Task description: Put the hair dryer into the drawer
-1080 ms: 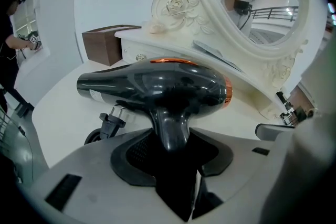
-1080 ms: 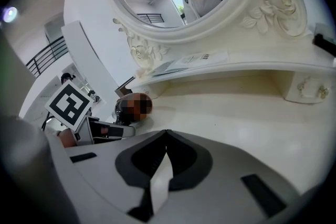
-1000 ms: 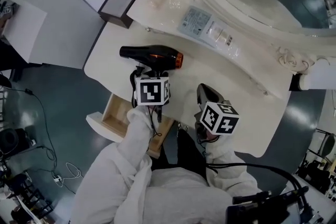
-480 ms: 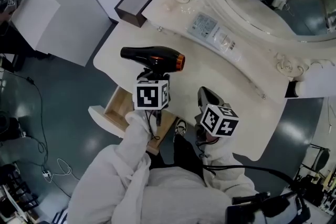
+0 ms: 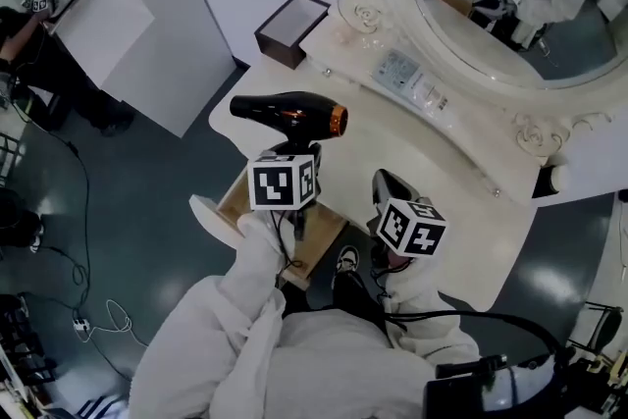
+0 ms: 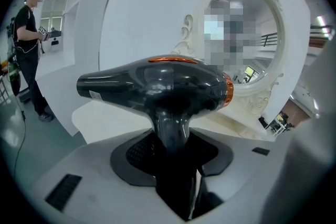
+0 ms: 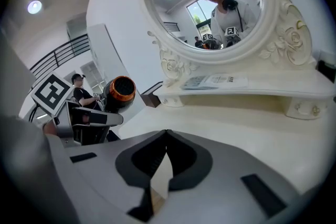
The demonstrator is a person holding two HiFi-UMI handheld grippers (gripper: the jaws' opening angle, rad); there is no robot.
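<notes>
Left gripper (image 6: 173, 139): jaws partly apart, clamped on the handle of the dryer (image 6: 157, 84). The dryer is held clear of the table (image 5: 422, 162), body about level, orange-ringed end toward the right gripper (image 7: 166, 136). Drawer (image 5: 209, 214) is open at the table's front edge, below the left gripper; the dryer is not in it. Right gripper: jaw tips together, nothing between them, above the table's front edge.

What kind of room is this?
Probably a dressing corner: a cream dressing table, a big round carved mirror and a black hair dryer. Loose cables nearby hint it's a studio set.
</notes>
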